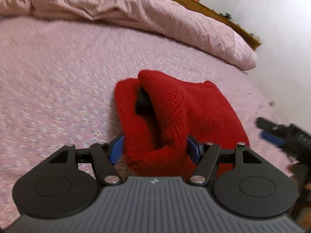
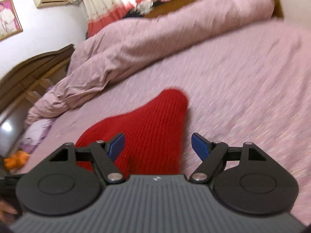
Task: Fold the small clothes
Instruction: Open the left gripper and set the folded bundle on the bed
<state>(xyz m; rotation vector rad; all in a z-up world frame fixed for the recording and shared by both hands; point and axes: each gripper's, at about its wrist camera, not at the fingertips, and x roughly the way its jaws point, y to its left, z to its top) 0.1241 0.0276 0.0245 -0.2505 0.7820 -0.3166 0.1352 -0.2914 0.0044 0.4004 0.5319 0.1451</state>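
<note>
A red knitted garment (image 1: 175, 108) lies bunched on the pink bed sheet (image 1: 58, 77). My left gripper (image 1: 155, 149) is shut on its near end, both blue pads pressing into the thick folds. A dark patch shows inside the fold, and I cannot tell what it is. In the right wrist view the same red garment (image 2: 155, 120) runs forward between the pads of my right gripper (image 2: 158, 147). Its left pad touches the knit and the right pad stands apart over bare sheet, so it is open. The right gripper (image 1: 272, 136) also shows at the left view's right edge.
A rumpled pink duvet (image 2: 155, 38) is heaped along the far side of the bed, with a wooden headboard (image 1: 213, 9) behind it. Wooden furniture (image 2: 29, 73) and something orange (image 2: 15, 161) stand off the bed's left. A white wall (image 1: 281, 38) lies to the right.
</note>
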